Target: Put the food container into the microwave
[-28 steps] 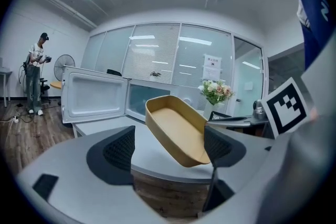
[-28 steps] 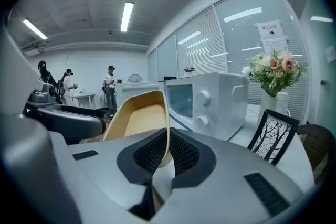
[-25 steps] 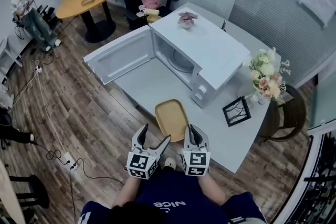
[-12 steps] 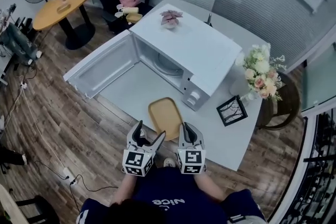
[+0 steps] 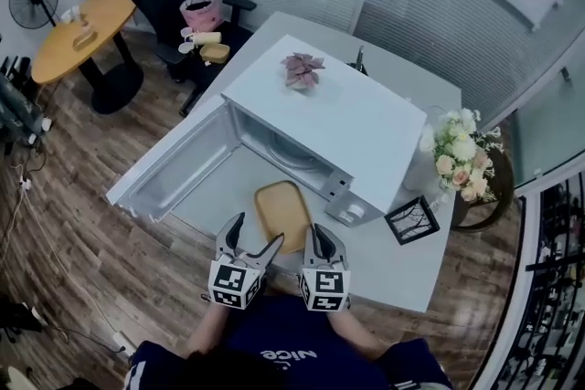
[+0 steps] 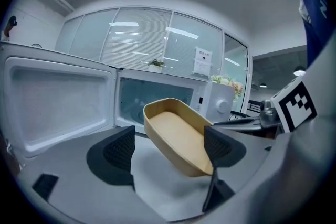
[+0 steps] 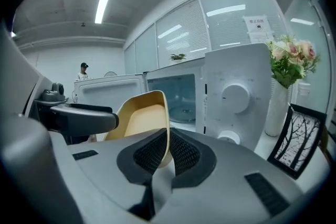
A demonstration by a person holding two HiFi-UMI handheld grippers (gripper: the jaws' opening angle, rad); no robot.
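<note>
Food container [image 5: 281, 213] hangs tilted just above the tabletop [image 5: 393, 265], facing the open microwave [image 5: 338, 119] — the right hand-held gripper [image 7: 168, 139] pinches its rim for carrying in, while the left hand-held gripper [image 6: 168, 147] waits with jaws apart, probably to steady it.

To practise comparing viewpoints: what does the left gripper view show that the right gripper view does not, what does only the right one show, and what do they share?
Only the left gripper view: the left gripper with its jaws apart, the tilted food container seen between them, and the other gripper's marker cube. Only the right gripper view: the right gripper shut on the container's rim, the flowers, the picture frame and a distant person. Both: the container and the open microwave.
</note>
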